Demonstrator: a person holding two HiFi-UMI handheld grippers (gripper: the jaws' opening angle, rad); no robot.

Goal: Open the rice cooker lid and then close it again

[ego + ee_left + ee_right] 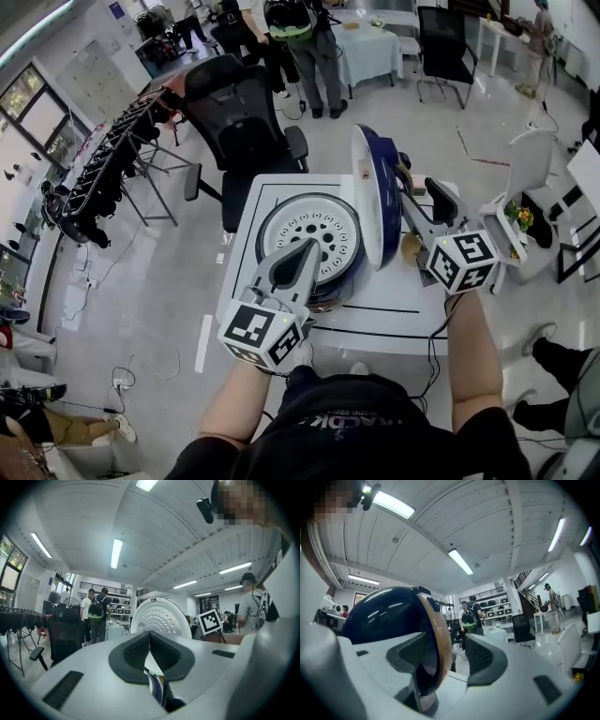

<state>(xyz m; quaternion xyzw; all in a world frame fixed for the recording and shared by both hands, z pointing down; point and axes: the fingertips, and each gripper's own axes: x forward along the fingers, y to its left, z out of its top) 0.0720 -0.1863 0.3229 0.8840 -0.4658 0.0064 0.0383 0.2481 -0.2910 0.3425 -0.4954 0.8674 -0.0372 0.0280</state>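
The rice cooker (309, 239) stands on a white table (394, 323) with its pot uncovered. Its dark blue lid (375, 197) stands upright at the cooker's right side. My left gripper (305, 253) is shut with nothing in it, its tips over the cooker's front rim. In the left gripper view the shut jaws (150, 641) point at the lid's white perforated inner plate (159, 616). My right gripper (412, 192) is behind the lid. In the right gripper view its jaws (445, 653) straddle the lid's tan rim (438, 634); the right pad (487, 660) stands clear of it.
A black office chair (239, 103) stands just beyond the table. A rack of dark gear (112, 164) is at the left. A white chair (530, 169) and a plant (517, 216) are at the right. People (314, 37) stand at the back by another table.
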